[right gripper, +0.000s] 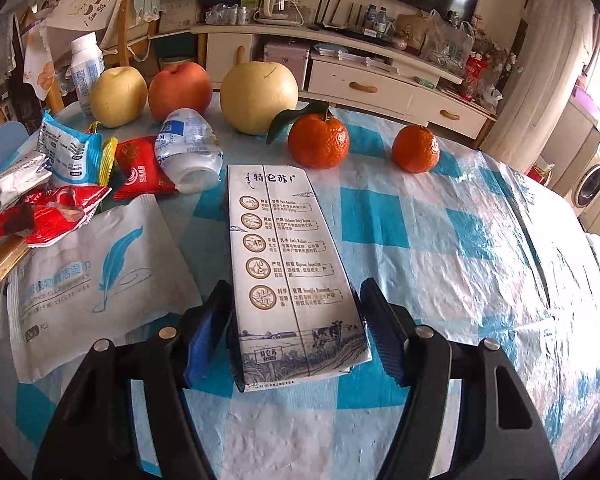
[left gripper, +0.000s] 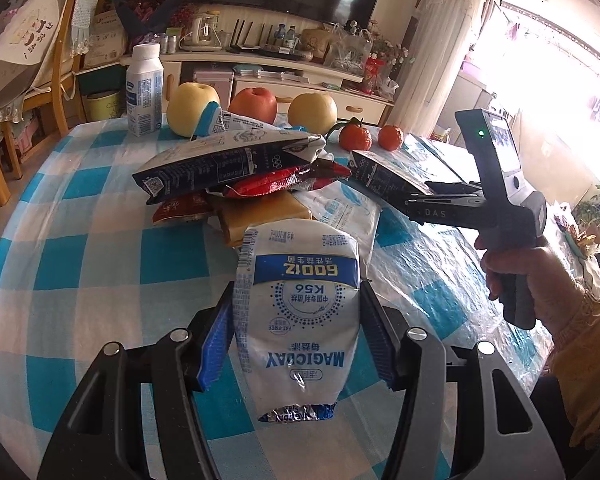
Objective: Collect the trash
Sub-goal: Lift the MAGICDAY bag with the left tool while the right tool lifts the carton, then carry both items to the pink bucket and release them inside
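My left gripper point(left gripper: 296, 336) is shut on a crushed white MAGICDAY yogurt bottle point(left gripper: 300, 312) and holds it above the checked tablecloth. The same bottle shows in the right wrist view point(right gripper: 190, 152) beside the wrappers. My right gripper point(right gripper: 296, 320) is shut on a flattened white milk carton point(right gripper: 288, 264), held just over the table; it also shows in the left wrist view point(left gripper: 384, 174). A pile of trash lies beyond: a dark blue-white milk pouch point(left gripper: 228, 162), red snack wrappers point(left gripper: 276, 184), a tan packet point(left gripper: 260, 216) and a white wet-wipe pack point(right gripper: 96, 276).
At the far edge stand a white bottle point(left gripper: 144, 90), two yellow pears point(left gripper: 192, 108), a red apple point(left gripper: 254, 104) and two mandarins point(left gripper: 356, 136). A wooden chair point(left gripper: 56, 92) stands on the left. A TV cabinet point(left gripper: 284, 76) is behind the table.
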A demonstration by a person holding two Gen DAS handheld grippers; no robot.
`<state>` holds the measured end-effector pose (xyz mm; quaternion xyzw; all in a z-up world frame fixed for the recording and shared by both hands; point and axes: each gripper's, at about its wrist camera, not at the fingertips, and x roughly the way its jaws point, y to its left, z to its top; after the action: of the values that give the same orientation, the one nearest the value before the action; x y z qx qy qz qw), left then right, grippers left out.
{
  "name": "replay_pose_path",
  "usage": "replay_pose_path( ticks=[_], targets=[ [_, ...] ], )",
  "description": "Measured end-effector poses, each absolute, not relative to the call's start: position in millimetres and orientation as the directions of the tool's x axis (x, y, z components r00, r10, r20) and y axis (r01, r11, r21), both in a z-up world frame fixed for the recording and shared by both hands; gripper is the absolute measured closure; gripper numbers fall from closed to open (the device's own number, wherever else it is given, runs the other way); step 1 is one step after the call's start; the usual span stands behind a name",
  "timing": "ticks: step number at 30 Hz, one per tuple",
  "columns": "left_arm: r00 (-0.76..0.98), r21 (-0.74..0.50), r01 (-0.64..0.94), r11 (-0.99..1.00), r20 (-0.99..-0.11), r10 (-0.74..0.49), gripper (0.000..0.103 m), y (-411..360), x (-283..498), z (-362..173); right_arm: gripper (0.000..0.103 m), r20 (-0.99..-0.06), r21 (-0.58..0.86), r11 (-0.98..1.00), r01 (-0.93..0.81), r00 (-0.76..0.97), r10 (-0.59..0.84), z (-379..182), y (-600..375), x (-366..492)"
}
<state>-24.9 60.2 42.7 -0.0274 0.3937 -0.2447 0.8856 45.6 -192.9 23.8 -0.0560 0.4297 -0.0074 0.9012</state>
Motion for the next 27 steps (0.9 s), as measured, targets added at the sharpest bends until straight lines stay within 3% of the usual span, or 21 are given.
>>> replay_pose_path(
  ticks=[8, 13, 27],
  targets=[
    [0.602, -0.254, 0.39, 0.885, -0.657, -0.454, 0.043, 75, -33, 54, 0.041, -0.755, 0.029, 0.998, 0.059, 0.656, -0.017, 42, -193, 4],
    [0.62, -0.256, 0.38, 0.889, -0.643, -0.45, 0.043, 82, -37, 61, 0.041, -0.746, 0.033, 0.996, 0.084, 0.665, -0.032, 45, -186, -16],
    [0.67, -0.27, 0.342, 0.9, -0.602, -0.435, 0.044, 105, -52, 80, 0.041, -0.689, 0.145, 0.989, 0.038, 0.721, 0.074, 73, -158, -53]
  ],
)
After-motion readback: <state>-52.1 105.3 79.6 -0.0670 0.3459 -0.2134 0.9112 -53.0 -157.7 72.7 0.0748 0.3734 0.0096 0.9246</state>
